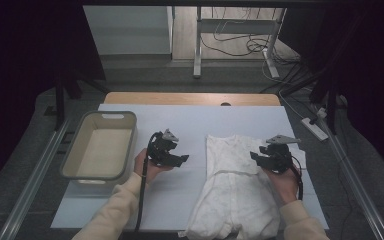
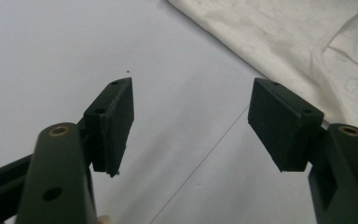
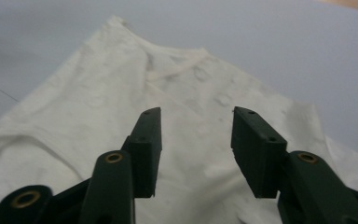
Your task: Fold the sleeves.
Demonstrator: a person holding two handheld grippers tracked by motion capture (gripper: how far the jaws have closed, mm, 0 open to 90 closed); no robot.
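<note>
A white garment (image 1: 237, 185) lies flat on the white table cover, right of centre, its lower end hanging over the near edge. My left gripper (image 1: 180, 159) hovers over bare cover just left of the garment, jaws open and empty; in the left gripper view (image 2: 191, 123) the garment's edge (image 2: 279, 42) lies ahead to the right. My right gripper (image 1: 256, 158) is above the garment's right side, open with nothing between its jaws; the right gripper view (image 3: 196, 147) looks along the cloth toward its neckline (image 3: 177, 67).
A grey plastic tub (image 1: 100, 147) stands empty at the left of the table. The white cover (image 1: 180, 117) ends before the wooden far edge (image 1: 190, 98). Metal rails run along both sides, with a desk frame and cables on the floor beyond.
</note>
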